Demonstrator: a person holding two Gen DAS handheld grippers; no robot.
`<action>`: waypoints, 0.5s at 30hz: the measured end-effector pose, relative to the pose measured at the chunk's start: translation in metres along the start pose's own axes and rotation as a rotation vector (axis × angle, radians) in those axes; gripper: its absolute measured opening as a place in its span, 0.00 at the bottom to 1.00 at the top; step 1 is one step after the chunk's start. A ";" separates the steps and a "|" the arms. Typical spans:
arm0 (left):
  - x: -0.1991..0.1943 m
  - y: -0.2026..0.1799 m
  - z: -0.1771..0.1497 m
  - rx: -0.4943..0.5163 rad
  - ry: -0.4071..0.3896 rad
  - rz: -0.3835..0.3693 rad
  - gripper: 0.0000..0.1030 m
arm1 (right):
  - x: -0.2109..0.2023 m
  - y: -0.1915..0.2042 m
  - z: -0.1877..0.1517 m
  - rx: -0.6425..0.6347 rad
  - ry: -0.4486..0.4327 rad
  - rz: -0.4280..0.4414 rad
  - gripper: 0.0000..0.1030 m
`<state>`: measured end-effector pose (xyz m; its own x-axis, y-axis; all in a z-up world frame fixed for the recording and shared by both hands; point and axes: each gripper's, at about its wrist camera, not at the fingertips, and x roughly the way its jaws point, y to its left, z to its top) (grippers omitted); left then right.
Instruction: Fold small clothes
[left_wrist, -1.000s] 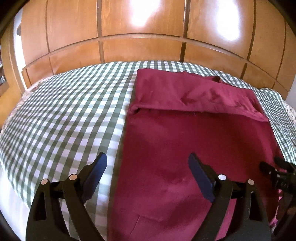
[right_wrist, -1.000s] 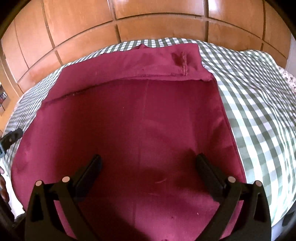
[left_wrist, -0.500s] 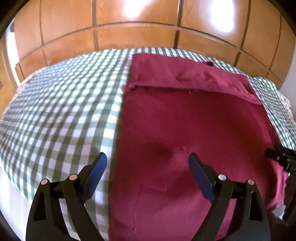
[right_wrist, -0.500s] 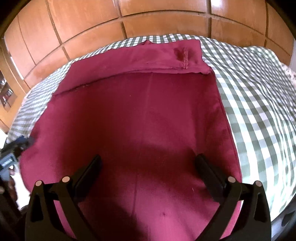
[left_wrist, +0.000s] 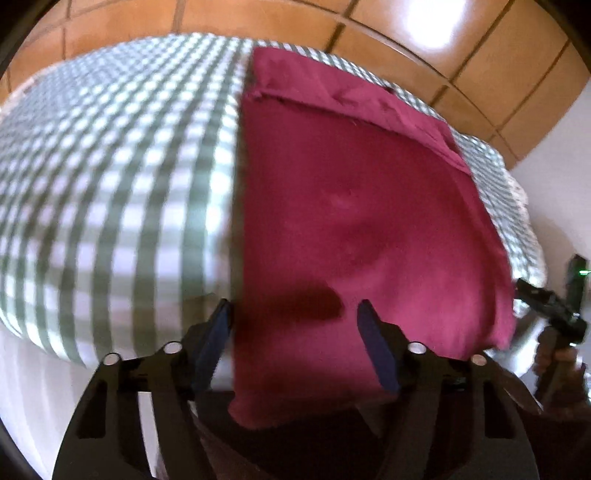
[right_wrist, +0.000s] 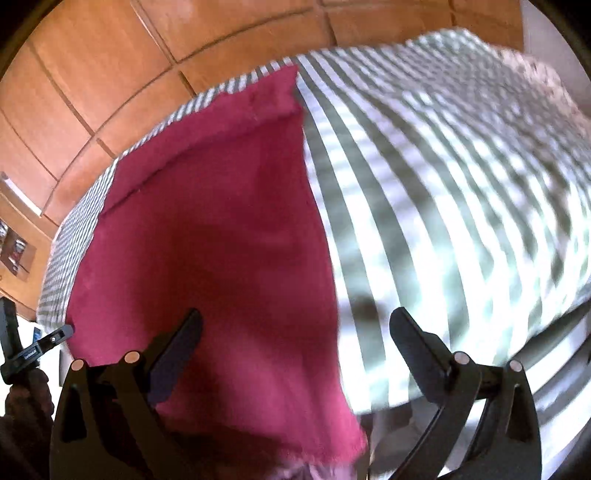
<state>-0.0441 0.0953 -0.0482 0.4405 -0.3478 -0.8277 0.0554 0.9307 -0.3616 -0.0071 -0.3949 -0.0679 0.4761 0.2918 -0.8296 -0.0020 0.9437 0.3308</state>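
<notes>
Left gripper: jaws spread wide, nothing between them; it hangs over the near left corner of the maroon cloth, its left finger just outside the cloth's left edge, its right finger over the cloth. Whether either tip touches the fabric cannot be told.
Right gripper: jaws spread wide, holding nothing; its left finger is over the maroon cloth, its right finger over the checked bedspread, so the cloth's right edge runs between them.
Cloth: lies flat on the checked bedspread, ahead of and beneath both grippers, with a folded-over band along its far end. Its near end hangs over the bed's near edge below the fingers.
Edges: the cloth's left edge runs straight away from the left gripper's left finger; the right edge runs straight away from the gap in the right gripper.
Open room: bare bedspread stretches to the left of the left gripper and to the right of the right gripper; wooden panels stand beyond the far end of the bed.
Other gripper in view: in the left wrist view the right gripper shows at the far right margin, beside the cloth's near right corner; in the right wrist view the left gripper shows at the far left margin.
Hard to make out: both views are motion-blurred, the check pattern smeared. The near hem is partly behind the gripper bodies.
</notes>
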 end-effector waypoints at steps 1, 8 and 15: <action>-0.001 -0.001 -0.006 0.005 0.016 -0.019 0.61 | 0.001 -0.001 -0.006 -0.002 0.019 0.003 0.88; -0.001 -0.008 -0.013 0.044 0.056 -0.094 0.13 | 0.013 0.013 -0.020 -0.073 0.124 0.031 0.15; -0.037 -0.003 0.024 -0.036 -0.076 -0.326 0.11 | -0.028 0.040 0.026 -0.074 -0.026 0.253 0.10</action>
<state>-0.0393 0.1081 -0.0059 0.4702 -0.6161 -0.6319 0.1738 0.7666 -0.6182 0.0023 -0.3689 -0.0202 0.4751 0.5169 -0.7121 -0.1875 0.8502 0.4920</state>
